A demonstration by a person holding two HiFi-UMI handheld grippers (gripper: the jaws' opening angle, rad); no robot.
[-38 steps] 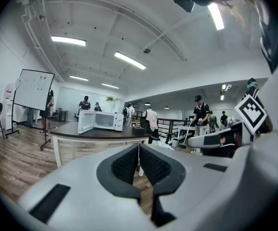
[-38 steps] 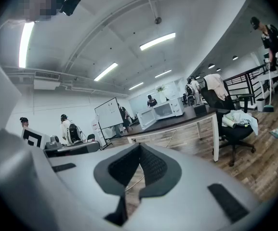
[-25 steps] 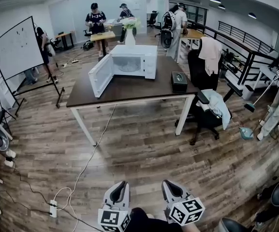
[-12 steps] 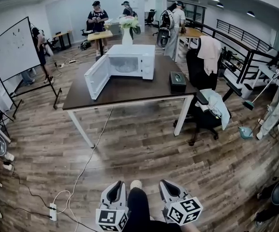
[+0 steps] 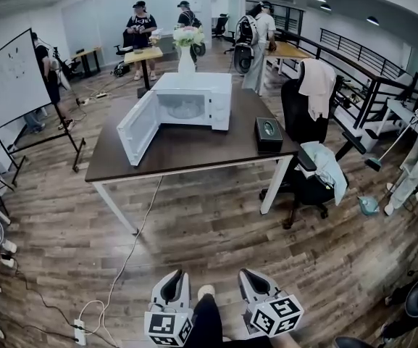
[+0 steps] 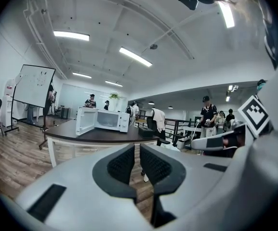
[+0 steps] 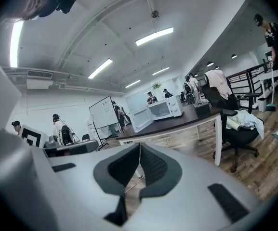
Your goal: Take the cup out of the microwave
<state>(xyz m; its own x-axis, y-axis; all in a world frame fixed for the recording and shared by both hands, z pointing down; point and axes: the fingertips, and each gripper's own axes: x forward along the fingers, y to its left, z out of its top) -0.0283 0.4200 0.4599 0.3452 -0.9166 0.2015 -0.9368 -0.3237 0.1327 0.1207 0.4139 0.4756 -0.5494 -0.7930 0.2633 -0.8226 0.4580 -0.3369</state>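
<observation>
Step in hand: approach, judged; reach not begun. Microwave (image 5: 194, 101) at upper centre of head view, on dark table (image 5: 194, 149), door (image 5: 138, 127) swung open toward left. Cup: presumed inside cavity, too small to make out in any view. Left gripper (image 6: 137, 163) and right gripper (image 7: 139, 163) at bottom centre of head view, well apart from table. Both have jaws pressed together, nothing between. Next move calls for: closing distance to table, spreading one gripper's jaws, entering cavity level, clear of door edge.

head: high, steeply down | gripper views: low, level | shared: distant microwave (image 5: 194, 104)
</observation>
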